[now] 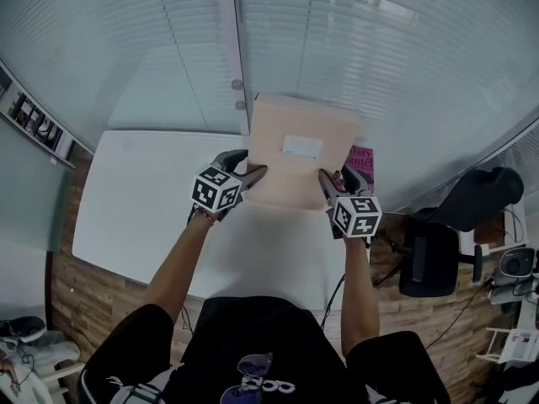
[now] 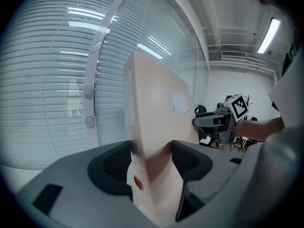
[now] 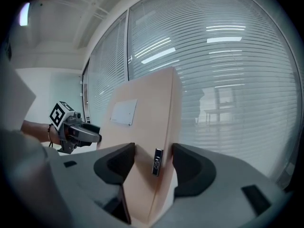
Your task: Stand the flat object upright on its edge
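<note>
A flat beige box [image 1: 299, 133] with a white label [image 1: 301, 147] stands upright over the white table [image 1: 143, 200], its broad face toward me. My left gripper [image 1: 255, 173] grips its left edge, and my right gripper [image 1: 327, 179] grips its right edge. In the left gripper view the box [image 2: 152, 108] fills the gap between the jaws of the left gripper [image 2: 152, 156], and both pads touch it. The right gripper view shows the box [image 3: 142, 122] pinched the same way by the right gripper [image 3: 153, 159]. The box's lower edge is hidden, so I cannot tell whether it rests on the table.
A glass wall with blinds [image 1: 354, 49] runs right behind the box. A pink book [image 1: 362, 160] lies at the table's far right corner. A dark office chair [image 1: 429, 259] stands off the table's right side, on wooden floor [image 1: 76, 301].
</note>
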Motion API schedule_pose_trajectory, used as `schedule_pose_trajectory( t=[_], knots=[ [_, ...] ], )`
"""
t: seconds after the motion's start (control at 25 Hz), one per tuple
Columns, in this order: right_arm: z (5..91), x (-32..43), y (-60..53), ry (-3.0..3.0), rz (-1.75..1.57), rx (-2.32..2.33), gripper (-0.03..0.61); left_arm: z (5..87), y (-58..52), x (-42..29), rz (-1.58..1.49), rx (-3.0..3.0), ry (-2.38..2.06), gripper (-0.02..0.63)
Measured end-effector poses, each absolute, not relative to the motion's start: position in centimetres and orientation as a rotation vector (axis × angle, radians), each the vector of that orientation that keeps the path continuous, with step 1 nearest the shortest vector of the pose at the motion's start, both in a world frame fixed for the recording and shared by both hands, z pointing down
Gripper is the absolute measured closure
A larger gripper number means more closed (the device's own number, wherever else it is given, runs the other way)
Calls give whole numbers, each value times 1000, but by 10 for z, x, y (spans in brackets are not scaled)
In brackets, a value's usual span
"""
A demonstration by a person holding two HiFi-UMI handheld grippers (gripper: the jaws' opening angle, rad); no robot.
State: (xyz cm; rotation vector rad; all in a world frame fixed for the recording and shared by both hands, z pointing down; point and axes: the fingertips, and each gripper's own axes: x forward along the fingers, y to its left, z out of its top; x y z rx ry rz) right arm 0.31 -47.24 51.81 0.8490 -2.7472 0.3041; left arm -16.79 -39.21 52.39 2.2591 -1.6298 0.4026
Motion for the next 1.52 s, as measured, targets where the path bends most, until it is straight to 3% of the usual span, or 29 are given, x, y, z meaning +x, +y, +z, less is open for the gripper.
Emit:
schedule_pose_trajectory(
  t=[1.52],
  knots=[
    [520,-25,-536,-2704,145,912,319,533,-456,-195,521,2199,-1786,344]
  ],
)
